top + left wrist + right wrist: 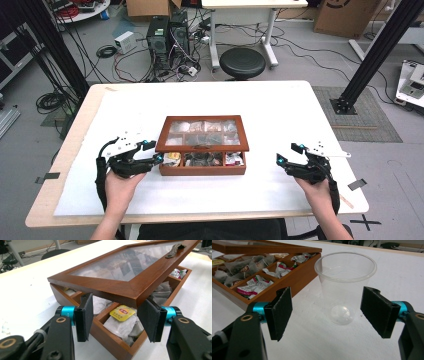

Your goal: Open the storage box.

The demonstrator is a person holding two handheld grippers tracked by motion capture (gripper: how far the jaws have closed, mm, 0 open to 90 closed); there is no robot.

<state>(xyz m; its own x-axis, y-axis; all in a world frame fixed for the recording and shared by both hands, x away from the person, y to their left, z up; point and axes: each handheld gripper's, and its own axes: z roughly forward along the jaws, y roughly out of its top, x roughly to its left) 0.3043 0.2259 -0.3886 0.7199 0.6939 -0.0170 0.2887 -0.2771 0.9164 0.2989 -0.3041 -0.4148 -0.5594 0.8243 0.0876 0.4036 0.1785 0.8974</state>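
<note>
A wooden tea box (202,171) with several compartments of tea bags stands mid-table. Its glass-paned lid (202,147) is tilted up at the front, baring the front row. My left gripper (153,152) is at the box's front left corner. In the left gripper view the lid's (112,288) corner hangs between the spread jaws of that gripper (117,317), over a yellow-labelled tea bag (122,313); the pads do not press on it. My right gripper (287,155) is right of the box. Its jaws (332,315) stand open around a clear plastic cup (345,277), apart from it.
The box (287,277) lies just left of the cup in the right gripper view. A white sheet (280,110) covers the table. Beyond the far edge stand a black stool (242,62), computer towers (167,32) with loose cables and black frame posts (380,50).
</note>
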